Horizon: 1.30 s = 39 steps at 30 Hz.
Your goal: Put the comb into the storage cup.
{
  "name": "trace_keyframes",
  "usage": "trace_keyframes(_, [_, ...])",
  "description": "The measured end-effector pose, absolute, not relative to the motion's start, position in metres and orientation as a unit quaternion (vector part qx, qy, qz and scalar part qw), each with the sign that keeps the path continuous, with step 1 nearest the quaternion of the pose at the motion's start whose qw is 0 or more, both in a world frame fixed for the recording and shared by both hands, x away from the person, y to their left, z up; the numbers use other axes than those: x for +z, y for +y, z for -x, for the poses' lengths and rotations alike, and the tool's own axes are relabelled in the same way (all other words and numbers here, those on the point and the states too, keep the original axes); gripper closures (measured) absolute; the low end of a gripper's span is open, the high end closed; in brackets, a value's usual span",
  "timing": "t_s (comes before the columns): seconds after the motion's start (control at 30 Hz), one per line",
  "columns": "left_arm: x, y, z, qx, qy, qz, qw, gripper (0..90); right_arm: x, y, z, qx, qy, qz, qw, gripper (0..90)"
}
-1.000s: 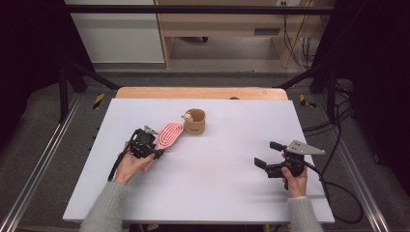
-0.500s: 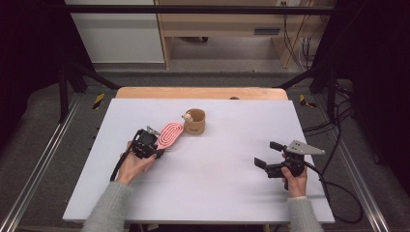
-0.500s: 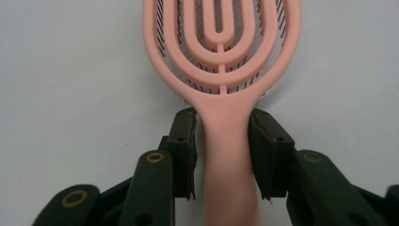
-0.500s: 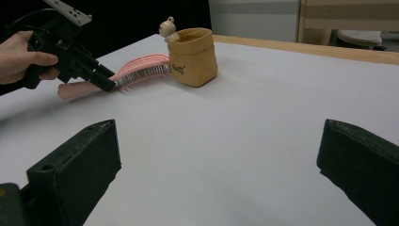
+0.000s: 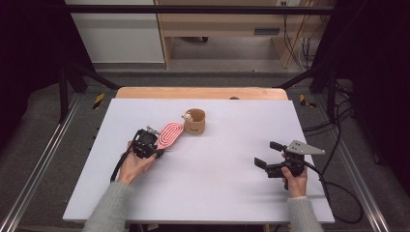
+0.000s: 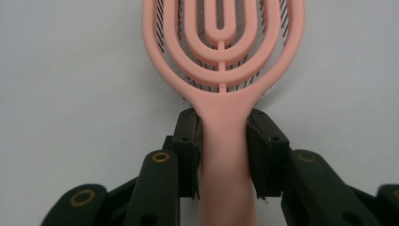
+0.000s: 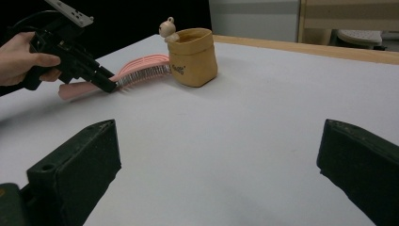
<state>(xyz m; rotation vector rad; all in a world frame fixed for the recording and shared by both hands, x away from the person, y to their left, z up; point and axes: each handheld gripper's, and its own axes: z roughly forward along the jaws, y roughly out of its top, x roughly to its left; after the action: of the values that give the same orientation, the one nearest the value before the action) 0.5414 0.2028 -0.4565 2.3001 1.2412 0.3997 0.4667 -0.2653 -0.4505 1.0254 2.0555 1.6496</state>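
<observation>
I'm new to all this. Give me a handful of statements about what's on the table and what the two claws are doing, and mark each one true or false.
1. The left claw is clamped on the handle of the pink hairbrush. True.
2. The right claw grips the hairbrush as well. False: its jaws stand wide apart over bare table, with nothing between them.
3. A small tan pouch stands upright near the brush's head. True.
4. A little figure peeks out of the pouch's top. True.
5. The brush's bristles point up at the ceiling. False: they face down toward the table.
6. The pouch lies tipped on its side. False: it stands with its opening up.
</observation>
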Motion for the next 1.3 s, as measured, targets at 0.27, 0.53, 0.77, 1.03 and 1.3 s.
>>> trace_keyframes(0.27, [-0.457,0.205,-0.541,0.144,0.453,-0.844,0.250,67.8,-0.451,-0.265,-0.467,0.576,0.718,-0.358,0.155,0.4])
trace_keyframes(0.53, [-0.454,0.208,-0.537,0.151,0.449,-0.843,0.253,68.6,-0.451,-0.266,-0.467,0.577,0.718,-0.358,0.155,0.4])
trace_keyframes(0.77, [-0.448,0.215,-0.531,0.161,0.456,-0.833,0.268,68.8,-0.451,-0.265,-0.467,0.577,0.718,-0.359,0.154,0.4])
trace_keyframes(1.03, [-0.441,0.223,-0.522,0.175,0.464,-0.819,0.288,68.8,-0.451,-0.265,-0.467,0.576,0.718,-0.359,0.153,0.4])
trace_keyframes(1.3, [-0.437,0.232,-0.511,0.190,0.470,-0.801,0.320,68.9,-0.451,-0.265,-0.467,0.576,0.718,-0.360,0.153,0.4])
